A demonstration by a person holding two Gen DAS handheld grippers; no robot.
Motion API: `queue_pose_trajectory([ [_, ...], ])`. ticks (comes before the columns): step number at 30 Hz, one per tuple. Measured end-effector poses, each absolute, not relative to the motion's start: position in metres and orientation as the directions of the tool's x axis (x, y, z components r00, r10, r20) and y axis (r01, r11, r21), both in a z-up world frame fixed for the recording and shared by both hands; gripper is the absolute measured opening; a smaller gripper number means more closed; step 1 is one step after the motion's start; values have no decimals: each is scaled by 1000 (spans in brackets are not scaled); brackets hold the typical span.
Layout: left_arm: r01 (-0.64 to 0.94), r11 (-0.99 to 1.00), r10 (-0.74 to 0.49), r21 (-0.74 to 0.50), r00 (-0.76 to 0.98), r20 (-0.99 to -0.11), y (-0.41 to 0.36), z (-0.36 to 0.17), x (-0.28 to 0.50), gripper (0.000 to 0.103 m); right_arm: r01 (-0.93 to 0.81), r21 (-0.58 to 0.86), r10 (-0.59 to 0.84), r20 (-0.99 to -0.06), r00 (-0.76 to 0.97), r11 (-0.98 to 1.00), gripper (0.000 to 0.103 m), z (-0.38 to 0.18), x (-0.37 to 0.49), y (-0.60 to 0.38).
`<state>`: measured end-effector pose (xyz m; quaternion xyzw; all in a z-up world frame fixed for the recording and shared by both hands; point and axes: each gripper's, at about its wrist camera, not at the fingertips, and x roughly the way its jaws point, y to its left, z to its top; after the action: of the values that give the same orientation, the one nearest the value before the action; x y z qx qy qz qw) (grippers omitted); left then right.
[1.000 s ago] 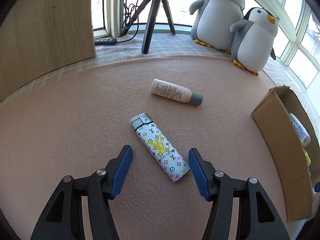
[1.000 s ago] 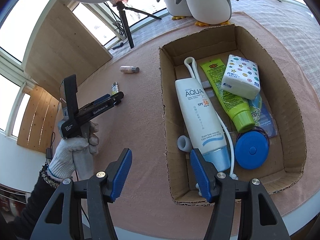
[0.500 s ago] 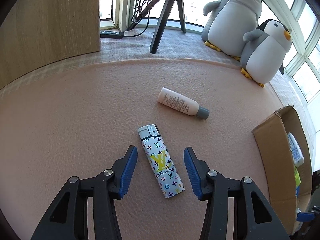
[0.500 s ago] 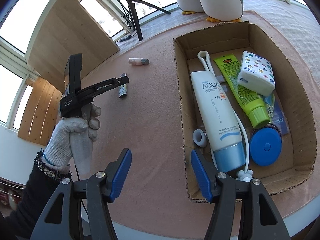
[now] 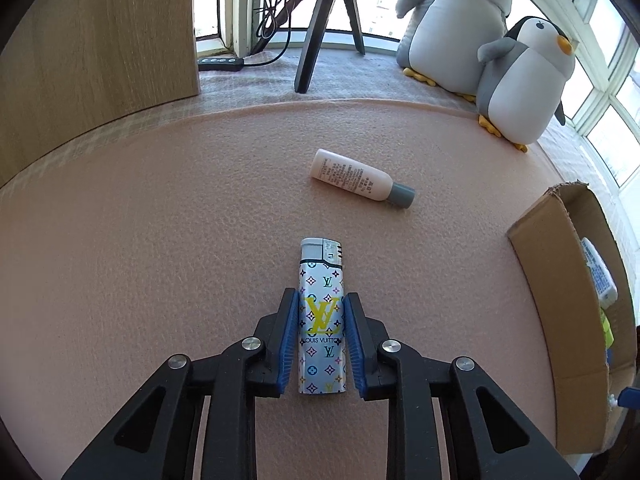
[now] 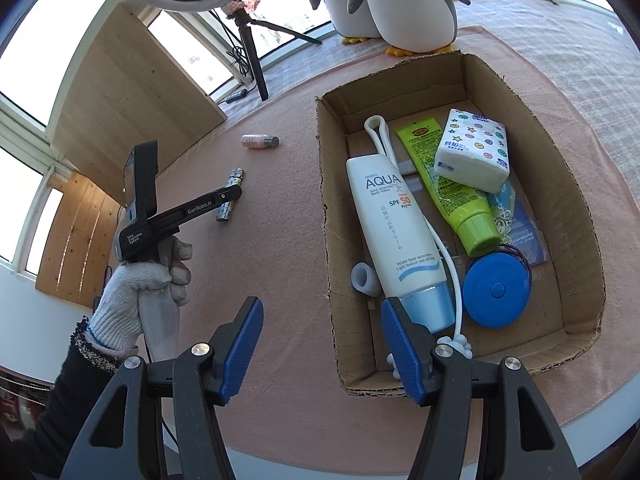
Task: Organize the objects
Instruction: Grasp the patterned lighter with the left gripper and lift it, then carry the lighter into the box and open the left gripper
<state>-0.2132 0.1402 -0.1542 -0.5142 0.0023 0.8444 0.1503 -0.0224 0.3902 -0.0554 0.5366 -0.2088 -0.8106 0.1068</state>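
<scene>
Both blue pads of the left gripper [image 5: 322, 338] pinch the lighter [image 5: 322, 320] lengthwise, ready for lifting; the right gripper [image 6: 322, 344] gapes empty.

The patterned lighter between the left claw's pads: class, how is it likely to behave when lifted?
The lighter looks flat-sided and rigid, so the left claw, closed on its long sides, should hold it without it bending or rolling. Its glossy printed skin may be slippery. It is small, so probably light.
</scene>
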Motion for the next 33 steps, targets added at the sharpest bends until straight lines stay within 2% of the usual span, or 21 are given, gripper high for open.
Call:
queue_pose_trajectory([
  [10, -304, -919, 358, -252, -373, -856, 157, -149, -148, 25, -77, 453, -384, -823, -418, -888, 58, -56, -13, 405],
  [16, -336, -894, 420, -296, -399, -815, 174, -119, -132, 25, -94, 447, -369, -825, -429, -890, 58, -55, -4, 414],
  [24, -459, -831, 511, -314, -407, -757, 226, -72, -116, 25, -112, 447, -360, -824, -437, -887, 58, -55, 6, 423],
  [33, -568, -771, 545, -287, -358, -758, 300, -66, -96, 25, -144, 443, -337, -823, -457, -885, 58, -52, 17, 442],
])
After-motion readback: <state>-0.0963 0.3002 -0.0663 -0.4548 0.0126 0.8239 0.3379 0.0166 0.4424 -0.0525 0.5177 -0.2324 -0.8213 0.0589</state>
